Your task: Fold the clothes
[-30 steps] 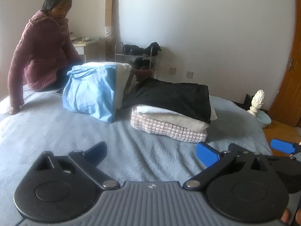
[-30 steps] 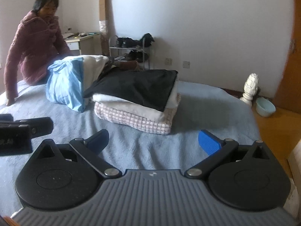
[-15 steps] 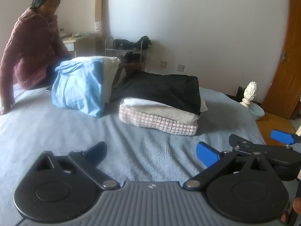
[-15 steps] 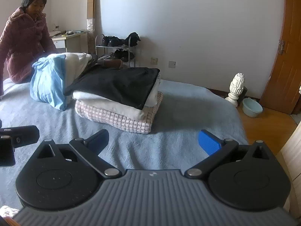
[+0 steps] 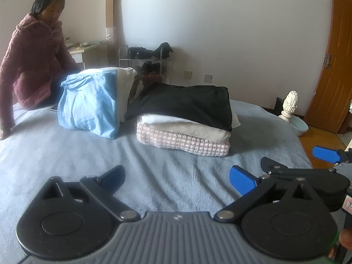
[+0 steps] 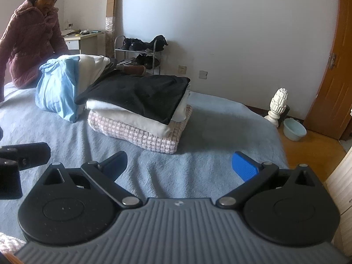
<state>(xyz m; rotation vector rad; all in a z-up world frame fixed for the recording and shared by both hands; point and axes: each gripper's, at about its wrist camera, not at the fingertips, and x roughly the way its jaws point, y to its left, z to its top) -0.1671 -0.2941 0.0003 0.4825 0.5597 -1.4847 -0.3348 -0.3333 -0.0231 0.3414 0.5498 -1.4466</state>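
Hovering Over the Bed

Spread wide and empty, the left claw and right claw hang above the blue bed. Beyond them lies the folded stack, black garment on top; a light-blue bundle sits just beside the stack.

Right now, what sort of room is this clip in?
Most likely a bedroom in a home. A bed covered by a grey-blue blanket fills the view, with a stack of folded clothes on it. A shoe rack and a small desk stand against the far wall, beside a wooden door.
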